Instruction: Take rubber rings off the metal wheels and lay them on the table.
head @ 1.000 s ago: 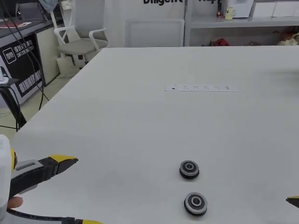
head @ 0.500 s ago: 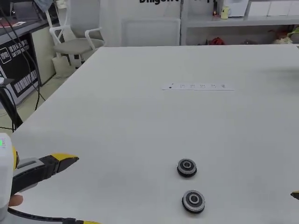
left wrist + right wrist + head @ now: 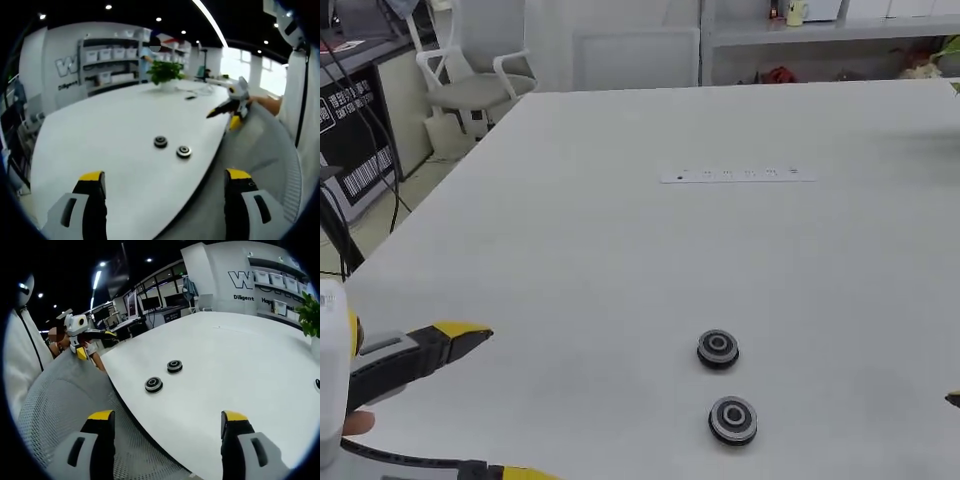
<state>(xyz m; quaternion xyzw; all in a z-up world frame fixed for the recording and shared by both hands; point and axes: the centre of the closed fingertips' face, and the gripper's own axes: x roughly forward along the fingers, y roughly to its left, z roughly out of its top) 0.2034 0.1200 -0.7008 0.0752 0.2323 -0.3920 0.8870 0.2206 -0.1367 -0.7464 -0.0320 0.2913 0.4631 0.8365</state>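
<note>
In the head view, two metal wheels lie flat on the white table (image 3: pixel 620 230): the far wheel (image 3: pixel 718 348) toward 6 o'clock and the near wheel (image 3: pixel 733 419) just below it, each apparently wearing its dark rubber ring (image 3: pixel 713 421). The left gripper (image 3: pixel 520 405) enters at 8 o'clock, well apart from both wheels, its jaws wide and holding nothing. In the left gripper view, our jaws stand wide and both wheels sit ahead at 12 o'clock, near the table's edge. The right gripper (image 3: pixel 221 119) hangs at 2 o'clock beyond them. In the right gripper view, those jaws are also wide and empty, with the wheels at 12 o'clock. We judge the approach is in hand. We would steady one wheel by its metal rim, nip only the ring's edge, then peel upward so the wheel does not slide.
</note>
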